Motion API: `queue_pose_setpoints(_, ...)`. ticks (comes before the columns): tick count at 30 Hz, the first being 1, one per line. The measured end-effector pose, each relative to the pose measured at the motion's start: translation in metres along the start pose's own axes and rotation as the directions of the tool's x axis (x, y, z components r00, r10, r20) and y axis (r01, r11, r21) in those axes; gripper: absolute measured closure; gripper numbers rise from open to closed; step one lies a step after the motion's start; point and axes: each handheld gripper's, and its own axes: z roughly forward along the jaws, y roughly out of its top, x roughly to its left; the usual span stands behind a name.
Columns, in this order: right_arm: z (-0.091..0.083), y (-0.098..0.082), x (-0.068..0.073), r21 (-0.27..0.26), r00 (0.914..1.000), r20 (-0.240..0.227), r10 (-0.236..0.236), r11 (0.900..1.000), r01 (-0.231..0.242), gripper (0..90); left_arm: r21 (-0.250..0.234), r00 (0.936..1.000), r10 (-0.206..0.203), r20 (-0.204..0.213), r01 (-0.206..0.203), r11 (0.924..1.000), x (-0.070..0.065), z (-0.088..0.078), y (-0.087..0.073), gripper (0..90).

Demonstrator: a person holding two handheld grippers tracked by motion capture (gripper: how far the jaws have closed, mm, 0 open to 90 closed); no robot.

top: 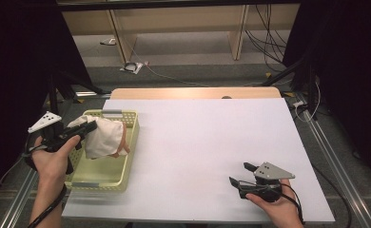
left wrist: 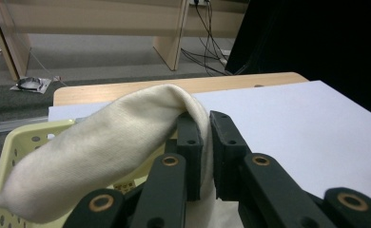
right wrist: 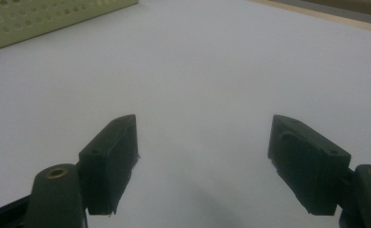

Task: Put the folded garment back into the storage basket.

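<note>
Cream cloth getting lifted out of the basket

Left gripper point(top: 89, 127) jaws pinch the cream knit cloth point(top: 105, 137) above the pale yellow perforated plastic basket point(top: 126, 161) at 9 o'clock; probably the white table point(top: 212, 142) next, right gripper point(top: 244, 174) jaws spread.

Cream cloth point(top: 102, 137) hanging bunched above yellow-green basket point(top: 128, 164) at table's left side, lifted clear of basket floor. Soft knit fabric, draping in rounded fold point(left wrist: 112, 147), one edge being pinched between close-set jaws, rest sagging down and to side. Small orange-pink patch showing at cloth's lower right edge. Basket sitting flat on white tabletop, perforated walls, long side running away from person, cloth hovering over its far half.
</note>
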Motion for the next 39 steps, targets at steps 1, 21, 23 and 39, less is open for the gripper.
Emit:
queue_pose_setpoints(1,0.0,0.0,0.0,0.0,1.0,0.0,0.0,1.0,0.0,26.3,0.006,1.0,0.0,0.0,0.0,1.0,0.0,0.001,-0.001,83.0)
queue_pose_setpoints(21,0.0,0.0,0.0,0.001,1.0,0.0,-0.001,1.0,0.001,26.3,0.116,0.9993,-0.004,-0.037,0.008,0.9932,0.018,0.01,-0.014,82.8)
queue_pose_setpoints(23,0.0,0.0,0.0,0.001,1.0,0.001,0.0,1.0,0.0,26.2,0.115,0.9991,-0.003,-0.043,0.008,0.9933,0.018,0.01,-0.014,82.7)
queue_pose_setpoints(39,0.0,0.0,0.0,0.001,1.0,0.001,-0.001,1.0,0.001,26.3,0.118,0.9983,0.015,-0.056,-0.009,0.9929,0.021,0.005,-0.012,82.8)
